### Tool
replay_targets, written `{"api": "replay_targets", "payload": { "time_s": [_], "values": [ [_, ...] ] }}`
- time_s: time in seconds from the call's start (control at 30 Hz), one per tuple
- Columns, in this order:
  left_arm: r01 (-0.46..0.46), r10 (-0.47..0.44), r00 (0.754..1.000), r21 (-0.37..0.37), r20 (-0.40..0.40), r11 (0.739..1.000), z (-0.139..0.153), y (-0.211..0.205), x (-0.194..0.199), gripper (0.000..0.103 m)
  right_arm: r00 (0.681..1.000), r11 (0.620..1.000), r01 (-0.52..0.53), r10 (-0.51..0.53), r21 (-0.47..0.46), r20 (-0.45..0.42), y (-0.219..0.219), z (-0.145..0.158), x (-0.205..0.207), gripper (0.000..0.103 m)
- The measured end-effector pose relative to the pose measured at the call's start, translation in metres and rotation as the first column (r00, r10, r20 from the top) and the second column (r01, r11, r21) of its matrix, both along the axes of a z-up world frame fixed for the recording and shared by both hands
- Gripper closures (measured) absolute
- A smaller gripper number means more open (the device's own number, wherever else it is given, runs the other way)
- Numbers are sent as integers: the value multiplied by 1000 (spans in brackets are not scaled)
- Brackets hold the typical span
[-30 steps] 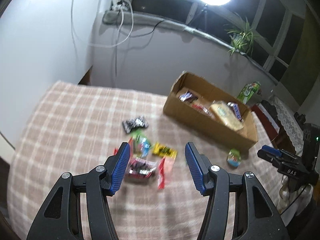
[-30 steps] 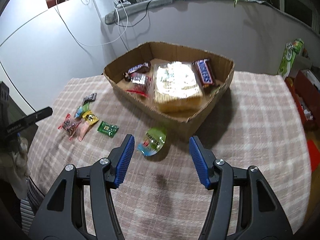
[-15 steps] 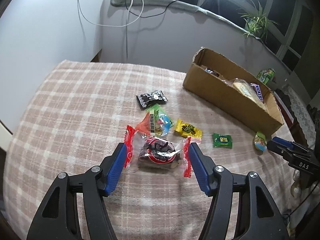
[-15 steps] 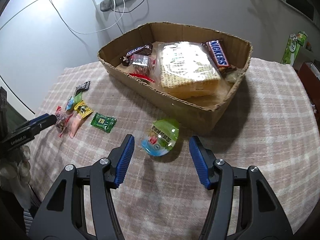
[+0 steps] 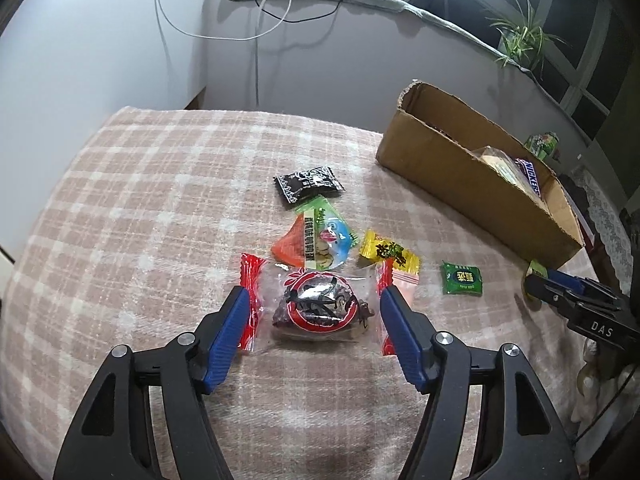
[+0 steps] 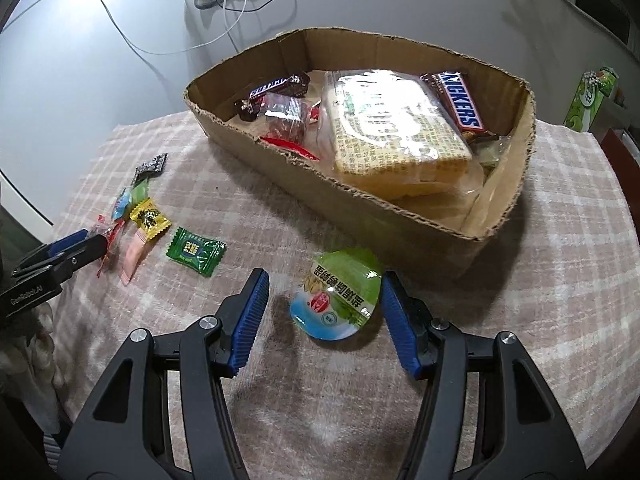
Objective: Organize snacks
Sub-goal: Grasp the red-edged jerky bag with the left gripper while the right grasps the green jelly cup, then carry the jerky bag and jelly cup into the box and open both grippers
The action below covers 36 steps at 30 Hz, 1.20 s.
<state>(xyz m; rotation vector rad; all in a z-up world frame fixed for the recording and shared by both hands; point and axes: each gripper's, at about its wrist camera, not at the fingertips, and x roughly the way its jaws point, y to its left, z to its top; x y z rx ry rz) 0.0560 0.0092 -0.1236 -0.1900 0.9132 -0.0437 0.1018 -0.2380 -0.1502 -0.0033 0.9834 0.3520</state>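
- Over the checked cloth of the bench (image 5: 132,208), seen from the left wrist, we find the left claw (image 5: 314,306) released and straddling a clear snack packet with red ends (image 5: 316,308); its jaws have just been opening, the packet lies flat between them, and the pads do not yet press it.
- Compared with a second ago, this claw has dropped from above the loose pile to frame that one packet, so we judge a pickup is next.
- Just beyond lie an egg-shaped colourful pack (image 5: 320,240), a black sachet (image 5: 308,188), a yellow candy (image 5: 390,256) and a green candy (image 5: 462,278), all outside the cardboard box (image 5: 460,176).
- From the right wrist, we see the right claw (image 6: 322,308) also released, its width unchanged, with a green-lidded round cup (image 6: 340,298) on the cloth between its fingers, nearer the right one.
- This claw too has closed in on its target since a second ago; the cup sits just beside the box's near wall.
- Inside the box already rest a cracker pack (image 6: 396,128) and a Snickers bar (image 6: 460,100), so we judge the sorting partly done.
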Motion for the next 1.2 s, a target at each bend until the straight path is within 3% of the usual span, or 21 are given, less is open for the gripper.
{"api": "replay_targets", "payload": {
  "time_s": [0.5, 0.63, 0.87, 1.2],
  "values": [
    [18, -18, 1000, 46, 1, 999, -2, -7, 1, 33, 1000, 1000, -6, 6, -29, 10, 7, -5, 2, 44],
    [28, -28, 1000, 83, 10, 996, -3, -12, 3, 33, 1000, 999, -1, 2, -45, 15, 7, -6, 2, 57],
    [44, -49, 998, 126, 35, 991, -4, -17, 2, 33, 1000, 999, -1, 2, -54, 16, 6, -5, 2, 63],
    [63, -73, 995, 129, 68, 990, -2, -18, -5, 49, 1000, 999, -6, 7, -48, 25, 4, -6, -3, 67]
  ]
}}
